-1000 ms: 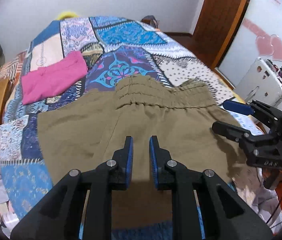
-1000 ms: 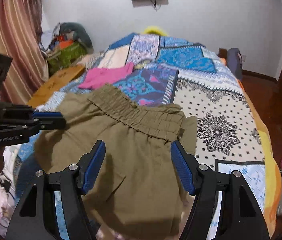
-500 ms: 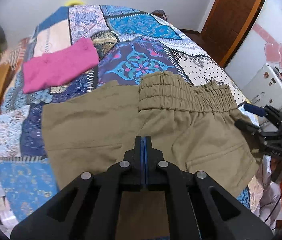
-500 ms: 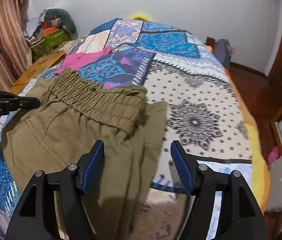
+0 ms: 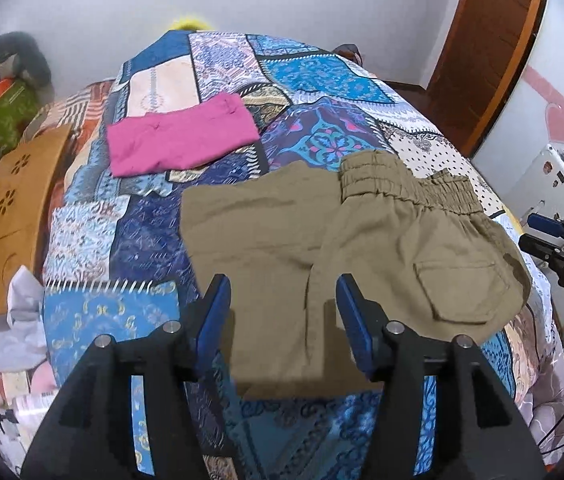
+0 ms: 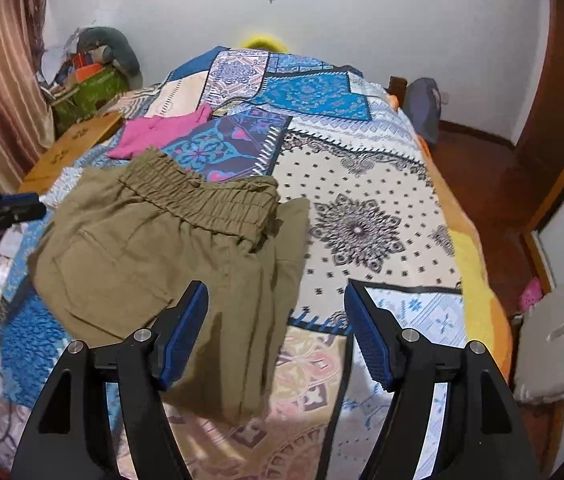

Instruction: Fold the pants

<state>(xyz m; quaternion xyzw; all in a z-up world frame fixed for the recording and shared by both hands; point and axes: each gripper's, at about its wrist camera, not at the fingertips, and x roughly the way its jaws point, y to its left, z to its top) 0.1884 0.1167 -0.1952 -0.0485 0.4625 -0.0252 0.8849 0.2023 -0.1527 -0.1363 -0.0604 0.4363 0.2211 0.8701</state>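
Pants point(image 5: 322, 248) lie on near part of bed point(image 6: 362, 184), folded w/ waistband far; I judge another fold is left. Left hand-held gripper point(image 5: 282, 300) has just been opening, nothing between pads; right hand-held gripper point(image 6: 278, 320) wide, empty. Pink garment point(image 5: 178, 140) far-left, well apart; free quilt to right.

I see the pants point(image 5: 322, 240) on the bed point(image 5: 154, 240) at mid-frame; another garment point(image 5: 178, 140) lies upper left, well apart.
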